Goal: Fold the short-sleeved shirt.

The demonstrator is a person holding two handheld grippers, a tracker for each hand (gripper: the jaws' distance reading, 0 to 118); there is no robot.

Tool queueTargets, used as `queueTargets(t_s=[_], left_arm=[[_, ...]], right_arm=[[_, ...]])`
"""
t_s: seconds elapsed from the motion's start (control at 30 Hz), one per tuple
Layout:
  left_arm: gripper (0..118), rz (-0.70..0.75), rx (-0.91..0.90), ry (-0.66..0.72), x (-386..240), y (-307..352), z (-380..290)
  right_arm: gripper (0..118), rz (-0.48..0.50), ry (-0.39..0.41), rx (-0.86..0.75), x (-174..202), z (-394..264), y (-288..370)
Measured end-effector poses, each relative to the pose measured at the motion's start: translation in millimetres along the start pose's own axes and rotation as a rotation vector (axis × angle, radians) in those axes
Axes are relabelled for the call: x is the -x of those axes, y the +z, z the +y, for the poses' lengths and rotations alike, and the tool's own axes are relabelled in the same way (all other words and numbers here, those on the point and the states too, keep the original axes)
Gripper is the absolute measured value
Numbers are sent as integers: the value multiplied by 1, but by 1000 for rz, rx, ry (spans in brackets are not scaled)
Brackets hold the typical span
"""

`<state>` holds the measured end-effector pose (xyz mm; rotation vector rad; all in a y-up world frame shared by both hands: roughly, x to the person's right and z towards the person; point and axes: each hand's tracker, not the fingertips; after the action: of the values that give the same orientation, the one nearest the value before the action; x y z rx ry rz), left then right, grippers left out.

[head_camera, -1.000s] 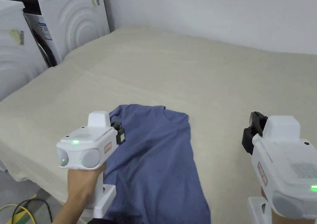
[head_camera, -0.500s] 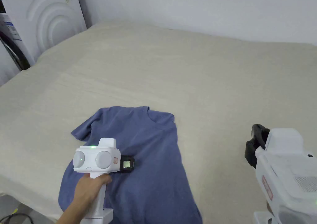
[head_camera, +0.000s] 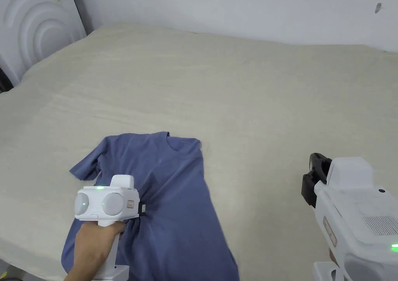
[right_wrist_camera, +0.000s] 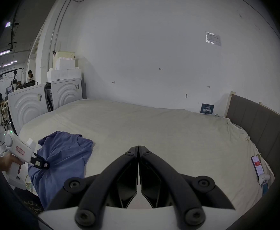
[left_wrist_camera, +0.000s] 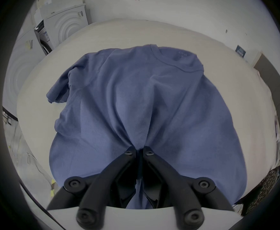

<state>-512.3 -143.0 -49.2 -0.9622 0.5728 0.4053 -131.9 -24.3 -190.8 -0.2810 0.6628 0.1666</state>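
Note:
A blue short-sleeved shirt point(head_camera: 175, 200) lies on the beige bed point(head_camera: 252, 107) near its front left edge, collar toward the wall, one sleeve point(head_camera: 83, 167) spread to the left. My left gripper point(head_camera: 143, 208) is shut on a pinch of cloth at the shirt's middle; in the left gripper view the fabric point(left_wrist_camera: 136, 100) bunches into folds that run between the closed jaws point(left_wrist_camera: 139, 149). My right gripper point(head_camera: 316, 173) hovers over bare bedding to the right of the shirt, shut with nothing in it point(right_wrist_camera: 138, 148).
White washing machines point(head_camera: 35, 25) stand at the bed's left end. A dark headboard point(right_wrist_camera: 258, 122) and phones point(right_wrist_camera: 257, 165) are at the bed's right end. A white wall runs behind. A person point(right_wrist_camera: 30, 77) sits far off at the left.
My left gripper came down from the shirt's shoulder area to its middle and shut on the cloth, which now puckers. The right gripper held its place. The head camera panned right.

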Motion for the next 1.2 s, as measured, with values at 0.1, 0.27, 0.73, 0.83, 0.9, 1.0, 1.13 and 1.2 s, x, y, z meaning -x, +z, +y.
queueTargets(t_s=[0.1, 0.27, 0.73, 0.83, 0.9, 1.0, 1.13, 1.2], left_arm=[[1, -89, -63, 111, 11, 14, 4], [1, -225, -175, 208, 12, 61, 25], [1, -349, -436, -98, -106, 164, 118], [1, -392, -477, -163, -142, 183, 132], [1, -422, -491, -209, -168, 192, 138], [1, -472, -515, -262, -208, 202, 145], [1, -530, -525, -335, -259, 209, 146], [1, -561, -521, -378, -284, 208, 144]], right_arm=[[0, -11, -6, -14, -8, 3, 6], [0, -37, -12, -39, -24, 9, 23], [0, -166, -54, -127, -85, 16, 89], [0, -203, -62, -140, -102, 15, 102], [0, -228, -64, -146, -111, 15, 110], [0, -265, -58, -160, -125, 15, 122], [0, -309, -64, -174, -142, 15, 137], [0, -333, -69, -177, -151, 14, 144]])
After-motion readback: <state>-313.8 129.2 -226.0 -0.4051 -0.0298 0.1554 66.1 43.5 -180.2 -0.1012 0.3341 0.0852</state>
